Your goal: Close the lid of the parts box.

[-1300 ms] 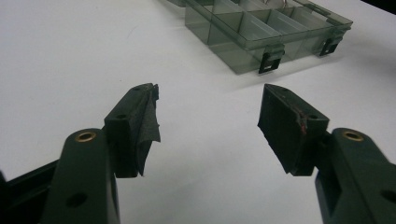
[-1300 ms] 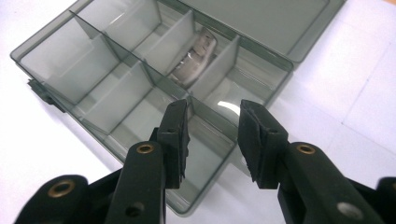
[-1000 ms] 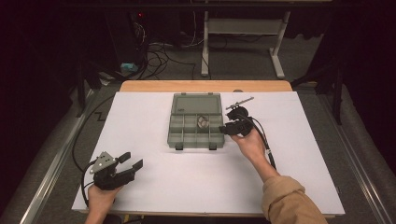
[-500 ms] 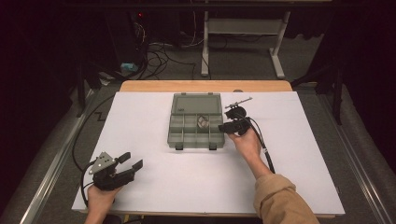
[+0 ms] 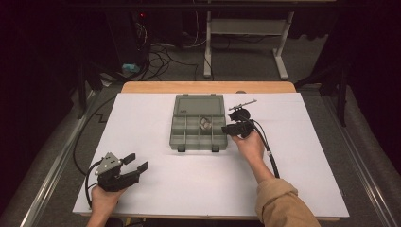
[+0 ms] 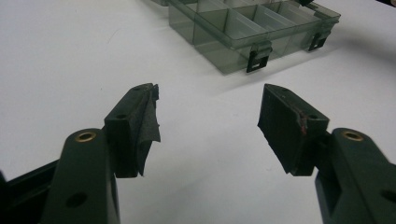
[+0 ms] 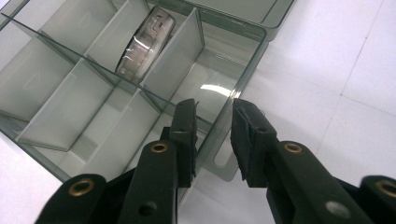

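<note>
A clear grey compartment box (image 5: 178, 137) lies open mid-table, its lid (image 5: 198, 105) folded back. A coiled metal watch band (image 7: 142, 44) rests in one upper compartment (image 5: 206, 124). My right gripper (image 5: 226, 128) sits at the box's right side. In the right gripper view (image 7: 213, 105) its jaws straddle the box's side wall (image 7: 233, 107), one inside and one outside. They have just been closing, and a gap remains on each side of the wall. My left gripper (image 5: 137, 161) rests at the front left, open and holding nothing (image 6: 208, 100), with the box (image 6: 243, 37) ahead of it.
A thin metal tool (image 5: 242, 105) lies on the white table cover (image 5: 307, 156) just behind the right gripper. The box's two front latches (image 6: 257, 56) hang undone. Cables and a desk frame (image 5: 208, 47) stand beyond the table's far edge.
The right gripper has edged slightly toward the box's right wall and its jaws have narrowed around it. The left gripper has not moved.
</note>
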`<state>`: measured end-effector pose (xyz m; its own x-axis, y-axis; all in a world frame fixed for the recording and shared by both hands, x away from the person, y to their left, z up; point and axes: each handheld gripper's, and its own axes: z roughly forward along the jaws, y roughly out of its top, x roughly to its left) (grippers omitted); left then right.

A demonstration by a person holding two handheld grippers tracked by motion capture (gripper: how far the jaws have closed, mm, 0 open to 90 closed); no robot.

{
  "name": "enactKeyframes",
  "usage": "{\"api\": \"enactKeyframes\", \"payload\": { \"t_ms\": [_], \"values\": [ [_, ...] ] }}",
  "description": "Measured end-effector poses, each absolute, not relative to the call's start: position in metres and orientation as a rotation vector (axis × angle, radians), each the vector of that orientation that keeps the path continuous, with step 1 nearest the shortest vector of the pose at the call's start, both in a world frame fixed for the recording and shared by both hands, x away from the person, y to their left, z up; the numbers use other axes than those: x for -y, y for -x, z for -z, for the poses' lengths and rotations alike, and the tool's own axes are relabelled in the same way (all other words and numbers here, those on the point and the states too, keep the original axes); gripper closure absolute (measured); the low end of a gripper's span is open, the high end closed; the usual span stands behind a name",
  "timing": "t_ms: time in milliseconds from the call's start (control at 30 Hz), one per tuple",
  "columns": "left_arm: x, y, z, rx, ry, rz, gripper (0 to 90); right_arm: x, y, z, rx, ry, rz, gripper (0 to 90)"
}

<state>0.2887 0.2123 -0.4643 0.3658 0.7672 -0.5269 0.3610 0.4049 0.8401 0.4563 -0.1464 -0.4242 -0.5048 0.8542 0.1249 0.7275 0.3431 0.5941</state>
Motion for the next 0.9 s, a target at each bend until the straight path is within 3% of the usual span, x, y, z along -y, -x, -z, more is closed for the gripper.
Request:
{"api": "enactKeyframes", "payload": {
  "t_ms": [500,900],
  "values": [
    [-0.202,-0.316,0.446,-1.234,-1.181,-0.415,39.2,0.146,-0.454,0.426,-2.375,-1.443,-0.903,71.8],
    [-0.184,-0.346,0.439,-1.266,-1.187,-0.415,34.9,0.146,-0.453,0.426,-2.370,-1.453,-0.906,71.7]
  ]
}}
